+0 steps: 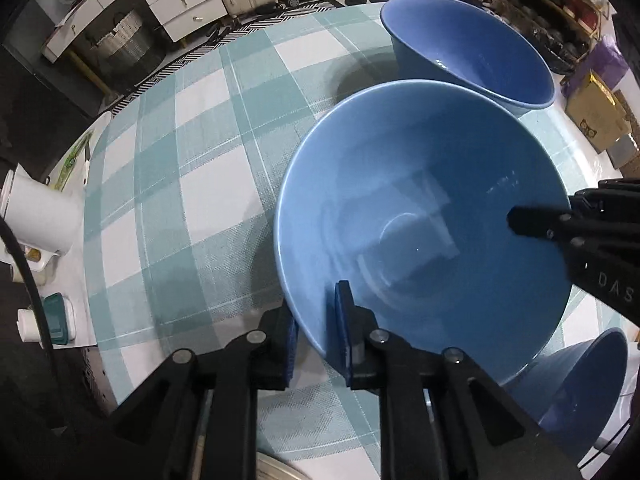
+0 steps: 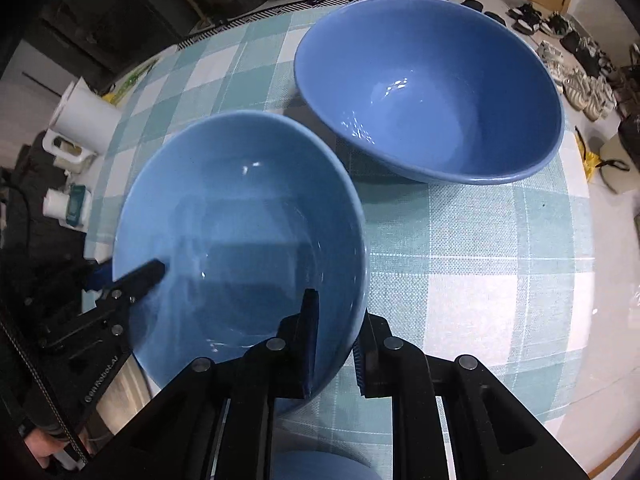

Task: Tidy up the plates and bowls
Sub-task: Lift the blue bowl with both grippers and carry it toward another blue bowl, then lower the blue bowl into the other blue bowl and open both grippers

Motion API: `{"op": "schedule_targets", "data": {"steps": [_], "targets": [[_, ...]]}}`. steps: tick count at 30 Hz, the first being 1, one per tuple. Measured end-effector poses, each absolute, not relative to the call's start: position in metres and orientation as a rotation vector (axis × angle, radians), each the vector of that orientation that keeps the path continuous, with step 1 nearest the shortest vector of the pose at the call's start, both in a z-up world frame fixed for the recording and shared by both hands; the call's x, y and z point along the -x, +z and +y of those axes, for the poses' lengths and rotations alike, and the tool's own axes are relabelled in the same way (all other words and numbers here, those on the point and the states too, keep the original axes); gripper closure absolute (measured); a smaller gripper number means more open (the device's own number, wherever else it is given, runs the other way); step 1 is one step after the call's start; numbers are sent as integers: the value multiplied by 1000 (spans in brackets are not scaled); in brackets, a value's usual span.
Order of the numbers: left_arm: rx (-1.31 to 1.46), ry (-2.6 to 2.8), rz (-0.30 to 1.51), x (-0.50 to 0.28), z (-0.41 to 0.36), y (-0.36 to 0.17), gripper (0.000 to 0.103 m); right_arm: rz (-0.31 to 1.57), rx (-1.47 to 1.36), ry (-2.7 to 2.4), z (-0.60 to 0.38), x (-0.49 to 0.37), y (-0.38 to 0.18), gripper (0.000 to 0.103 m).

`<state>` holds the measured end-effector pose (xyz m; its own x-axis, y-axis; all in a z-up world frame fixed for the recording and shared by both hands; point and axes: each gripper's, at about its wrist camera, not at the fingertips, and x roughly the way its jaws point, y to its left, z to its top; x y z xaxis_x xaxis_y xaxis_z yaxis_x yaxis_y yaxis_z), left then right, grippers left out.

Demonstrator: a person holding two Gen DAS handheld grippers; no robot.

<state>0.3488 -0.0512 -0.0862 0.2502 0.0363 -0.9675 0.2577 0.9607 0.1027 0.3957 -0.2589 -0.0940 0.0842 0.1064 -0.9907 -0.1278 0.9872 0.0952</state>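
A light blue bowl (image 1: 420, 216) is held above the checked tablecloth by both grippers. My left gripper (image 1: 320, 336) is shut on its near-left rim, one pad inside and one outside. My right gripper (image 2: 336, 344) is shut on the same bowl (image 2: 240, 240) at its right rim; it shows in the left wrist view (image 1: 532, 220) at the bowl's right side. A larger darker blue bowl (image 2: 432, 100) sits on the cloth behind; it also shows in the left wrist view (image 1: 468, 48). A third blue bowl (image 1: 580, 384) shows at the lower right.
The round table (image 1: 180, 200) has a teal and white checked cloth. A white jug (image 1: 40, 216) and small containers (image 1: 56, 316) stand at its left edge. Drawers, suitcases and shoes lie beyond the table. Another blue rim (image 2: 316, 464) shows below my right gripper.
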Motion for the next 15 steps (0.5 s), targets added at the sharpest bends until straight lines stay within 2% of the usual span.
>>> {"op": "schedule_targets", "data": {"steps": [15], "targets": [[-228, -183, 1393, -348, -56, -74, 87, 1462, -53, 146, -268, -394, -74, 94]]}}
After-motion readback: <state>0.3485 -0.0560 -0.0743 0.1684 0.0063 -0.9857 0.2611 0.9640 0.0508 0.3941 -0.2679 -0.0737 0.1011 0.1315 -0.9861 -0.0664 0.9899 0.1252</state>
